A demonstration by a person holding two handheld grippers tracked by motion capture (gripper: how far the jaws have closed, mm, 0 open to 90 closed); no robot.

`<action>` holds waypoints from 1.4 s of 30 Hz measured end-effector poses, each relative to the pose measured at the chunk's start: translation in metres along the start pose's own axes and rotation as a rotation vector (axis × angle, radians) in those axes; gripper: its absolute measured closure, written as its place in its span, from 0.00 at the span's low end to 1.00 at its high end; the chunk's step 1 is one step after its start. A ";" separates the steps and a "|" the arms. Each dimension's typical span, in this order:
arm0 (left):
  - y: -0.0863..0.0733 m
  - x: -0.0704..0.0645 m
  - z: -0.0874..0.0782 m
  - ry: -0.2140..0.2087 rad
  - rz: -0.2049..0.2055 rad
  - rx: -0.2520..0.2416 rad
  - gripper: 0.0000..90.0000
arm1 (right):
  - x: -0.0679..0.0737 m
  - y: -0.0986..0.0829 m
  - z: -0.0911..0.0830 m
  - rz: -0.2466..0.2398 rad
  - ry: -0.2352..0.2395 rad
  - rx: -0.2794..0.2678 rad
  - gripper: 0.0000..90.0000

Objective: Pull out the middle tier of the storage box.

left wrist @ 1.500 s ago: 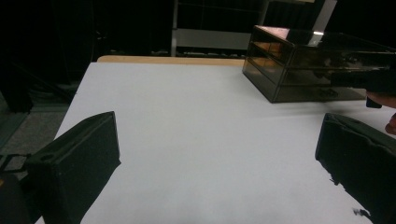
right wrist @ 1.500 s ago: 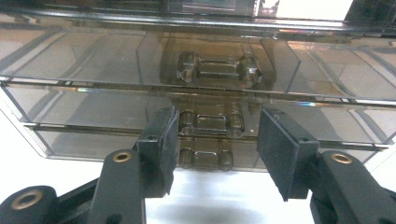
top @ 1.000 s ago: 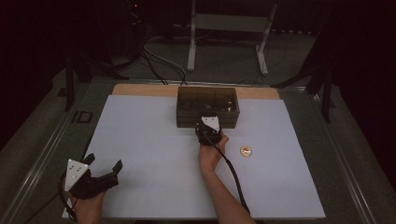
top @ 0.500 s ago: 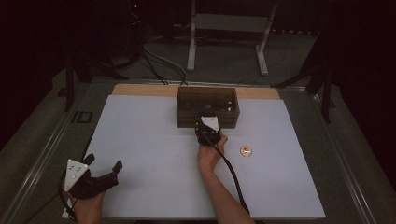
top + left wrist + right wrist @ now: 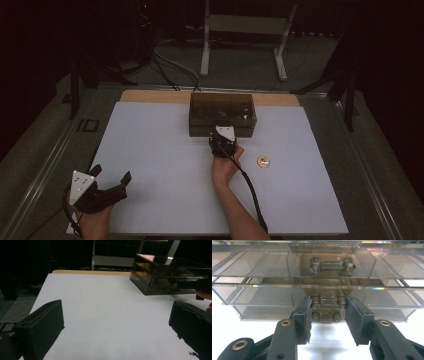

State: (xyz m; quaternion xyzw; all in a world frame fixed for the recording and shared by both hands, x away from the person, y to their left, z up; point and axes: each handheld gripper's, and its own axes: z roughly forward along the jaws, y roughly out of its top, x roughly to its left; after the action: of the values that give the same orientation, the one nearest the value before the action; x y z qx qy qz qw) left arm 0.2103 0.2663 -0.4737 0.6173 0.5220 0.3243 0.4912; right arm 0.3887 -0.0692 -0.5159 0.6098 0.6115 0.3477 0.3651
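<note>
High view. White-covered surface (image 5: 165,150). Smoked-plastic drawer box (image 5: 222,114) at the far middle. Right claw (image 5: 222,141) at the box's near face, hand behind it, cable trailing toward the person. Small round gold-coloured item (image 5: 263,162), possibly a coin, lying right of that hand, apart from it. Left claw (image 5: 107,185) at the near left corner, jaws spread, holding nothing.

Left gripper view. Left claw (image 5: 117,330) spread wide over bare white surface; drawer box (image 5: 170,275) well off at upper right.

Right gripper view. Two drawers, one above the other, each with a small clear handle. Right claw (image 5: 327,317) spread, its jaws flanking the lower drawer's handle (image 5: 327,305), just beside it; contact cannot be told. Upper handle (image 5: 332,265) untouched. Both drawers look closed.

Step in hand, by judgement: gripping the lower handle to draw it out. To do it well: centre the jaws on the handle's posts, close squarely, pull straight and level; the box is light and may slide, so steadying it with the left claw could help.

Against the earlier frames: no visible change in either claw, box or gold item.
</note>
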 end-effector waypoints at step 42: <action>0.000 -0.002 0.002 0.000 0.009 0.011 0.01 | -0.054 0.026 -0.018 0.009 0.386 0.138 0.00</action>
State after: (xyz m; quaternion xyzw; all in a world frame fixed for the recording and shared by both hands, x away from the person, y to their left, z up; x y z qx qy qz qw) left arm 0.2117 0.2638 -0.4745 0.6222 0.5211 0.3237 0.4863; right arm 0.3851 -0.1225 -0.4833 0.5581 0.6899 0.4170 0.1966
